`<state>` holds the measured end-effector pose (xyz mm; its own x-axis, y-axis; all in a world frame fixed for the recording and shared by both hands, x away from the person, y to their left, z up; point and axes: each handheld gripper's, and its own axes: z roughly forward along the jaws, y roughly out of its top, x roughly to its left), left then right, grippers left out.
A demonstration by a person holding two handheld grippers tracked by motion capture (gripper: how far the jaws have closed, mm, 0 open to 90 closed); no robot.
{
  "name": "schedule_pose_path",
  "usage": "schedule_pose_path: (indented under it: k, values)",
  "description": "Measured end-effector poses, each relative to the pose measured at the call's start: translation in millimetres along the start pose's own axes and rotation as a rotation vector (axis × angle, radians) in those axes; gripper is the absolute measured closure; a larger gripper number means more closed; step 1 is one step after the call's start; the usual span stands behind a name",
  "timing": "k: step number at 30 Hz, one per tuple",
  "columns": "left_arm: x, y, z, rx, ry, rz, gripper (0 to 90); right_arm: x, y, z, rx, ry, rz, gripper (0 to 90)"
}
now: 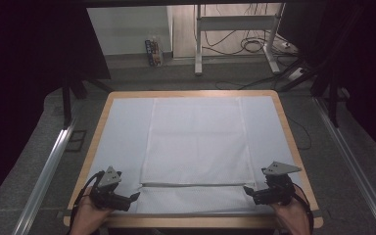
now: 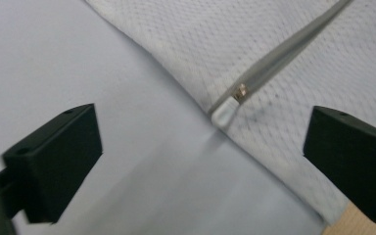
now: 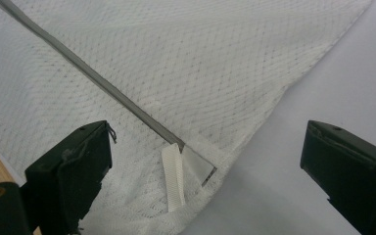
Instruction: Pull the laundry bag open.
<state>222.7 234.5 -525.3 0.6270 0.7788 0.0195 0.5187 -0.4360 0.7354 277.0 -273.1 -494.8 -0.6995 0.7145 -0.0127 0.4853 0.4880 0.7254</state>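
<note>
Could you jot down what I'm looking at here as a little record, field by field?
Item: white mesh bag with a grey zipper, lying flat
Surface: wooden table under a pale cloth
Left gripper: open, holding nothing, at the bag's near left corner
Right gripper: open, holding nothing, at the bag's near right corner
Zipper pull: at the left end
White ribbon tab: at the right end
</note>
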Motion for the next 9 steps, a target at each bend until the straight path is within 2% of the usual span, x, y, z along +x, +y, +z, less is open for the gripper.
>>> schedule_pose_path:
  k: [1, 4, 9]
  values:
    - [-1.5, -2.7, -0.5, 0.003, 0.015, 0.002, 0.0, 0.3, -0.4, 0.7, 0.001, -0.002, -0.002, 3.2]
    - [-3.2, -8.4, -0.7, 0.026, 0.023, 0.003, 0.0, 0.4, -1.2, 1.9, 0.003, -0.005, -0.004, 1.4]
    - [-2.7, -10.2, -1.9, 0.021, 0.014, -0.010, 0.0, 0.2, -1.4, 1.9, -0.008, -0.020, -0.006, 0.0]
